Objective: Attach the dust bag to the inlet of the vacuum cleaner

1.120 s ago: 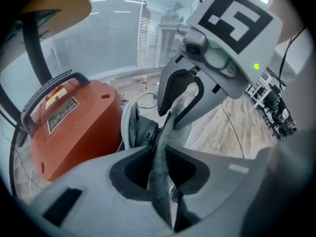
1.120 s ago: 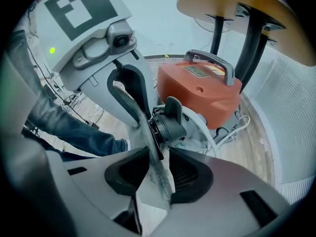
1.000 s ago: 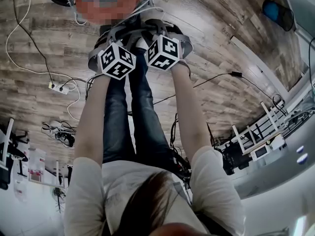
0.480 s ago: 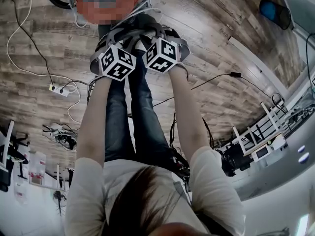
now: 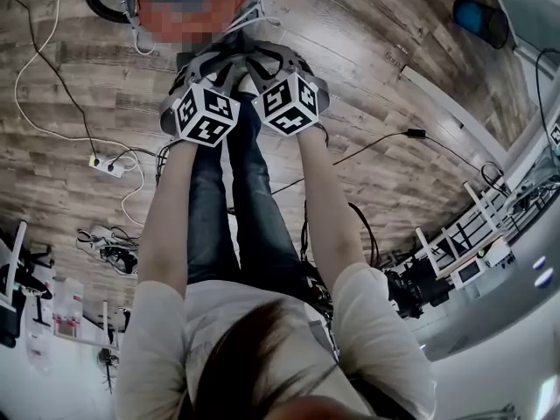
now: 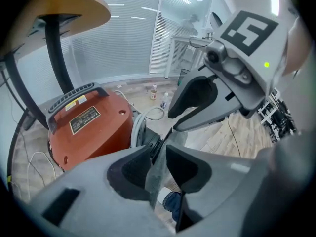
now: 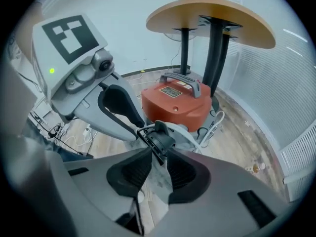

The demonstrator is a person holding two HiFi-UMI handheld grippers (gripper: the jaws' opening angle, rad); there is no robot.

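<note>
Bag (image 6: 157, 179) pinched between left gripper (image 6: 157, 154) and right gripper (image 7: 159, 157), jaws just closed further on it; vacuum (image 6: 91, 127) lies ahead, equally near.

Around the one orange vacuum cleaner (image 6: 89, 127) there are one left gripper (image 6: 158, 163) and one right gripper (image 7: 154, 169), one grey dust bag (image 6: 156, 176) before it, one round-topped desk (image 7: 212, 14) just behind it, two small bottles (image 6: 154, 92) beyond it, and one white power strip (image 5: 105, 164) on the floor near it.
</note>
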